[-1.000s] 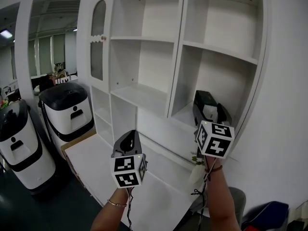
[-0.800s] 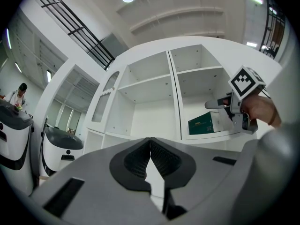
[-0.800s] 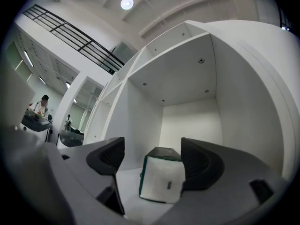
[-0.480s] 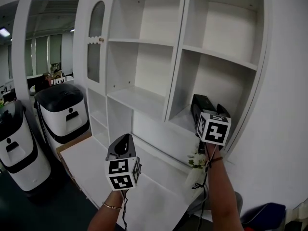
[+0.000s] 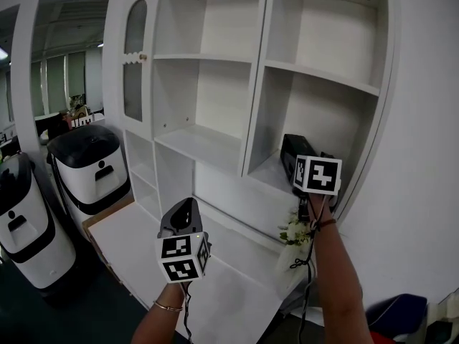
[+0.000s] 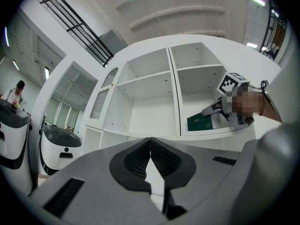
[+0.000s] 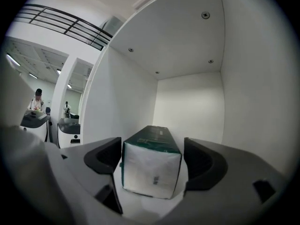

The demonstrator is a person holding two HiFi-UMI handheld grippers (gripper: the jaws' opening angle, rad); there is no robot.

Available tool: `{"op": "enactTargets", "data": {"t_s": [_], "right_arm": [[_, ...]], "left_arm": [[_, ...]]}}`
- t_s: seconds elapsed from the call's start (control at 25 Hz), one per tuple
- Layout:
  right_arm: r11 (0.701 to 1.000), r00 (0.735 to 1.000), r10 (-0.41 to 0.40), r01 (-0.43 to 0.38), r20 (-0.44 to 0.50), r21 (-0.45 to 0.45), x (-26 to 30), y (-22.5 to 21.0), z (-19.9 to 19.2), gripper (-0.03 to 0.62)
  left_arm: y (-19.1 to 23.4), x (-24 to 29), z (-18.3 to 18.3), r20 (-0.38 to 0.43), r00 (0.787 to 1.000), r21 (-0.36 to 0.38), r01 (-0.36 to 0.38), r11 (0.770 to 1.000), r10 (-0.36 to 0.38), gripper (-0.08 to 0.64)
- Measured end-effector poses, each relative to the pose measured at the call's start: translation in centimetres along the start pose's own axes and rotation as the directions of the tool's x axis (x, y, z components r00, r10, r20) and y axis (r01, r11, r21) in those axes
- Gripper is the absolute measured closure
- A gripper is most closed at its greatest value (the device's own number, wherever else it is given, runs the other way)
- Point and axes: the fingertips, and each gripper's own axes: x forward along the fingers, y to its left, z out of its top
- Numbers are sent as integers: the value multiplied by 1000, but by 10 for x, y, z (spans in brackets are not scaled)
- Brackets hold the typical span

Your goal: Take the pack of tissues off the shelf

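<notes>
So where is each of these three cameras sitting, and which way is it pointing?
Head view: on the person's head, looking forward and down at the shelves; shows the left gripper, right gripper and both forearms.
Left gripper view: on the left gripper, looking up along its shut jaws at the shelves; the right gripper shows far off.
Right gripper view: on the right gripper, looking into one compartment; its opening jaws flank the pack.
Shared: both gripper views show the pack.
</notes>
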Motion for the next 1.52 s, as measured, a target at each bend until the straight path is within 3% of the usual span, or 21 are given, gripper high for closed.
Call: {"op": "enactTargets", "data": {"t_s": [0.4, 0.8, 1.12, 1.52], "right_arm": [[1000, 994, 17, -17, -108, 4, 14, 6, -13, 167], [1000, 991, 13, -11, -137, 22, 15, 5, -15, 204], [1000, 993, 4, -1, -121, 24, 12, 4, -14, 236], [999, 1000, -5, 5, -3, 52, -15, 9, 5, 247]], "left_arm": [[-2, 0, -2, -3, 1000, -7, 4, 1000, -4, 543], [2, -2, -8, -13, 1000, -19, -9, 1000, 8, 543], [2, -5, -3, -12, 1000, -25, -16, 1000, 15, 543], [2, -21, 6, -8, 1000, -26, -29, 999, 28, 543]]}}
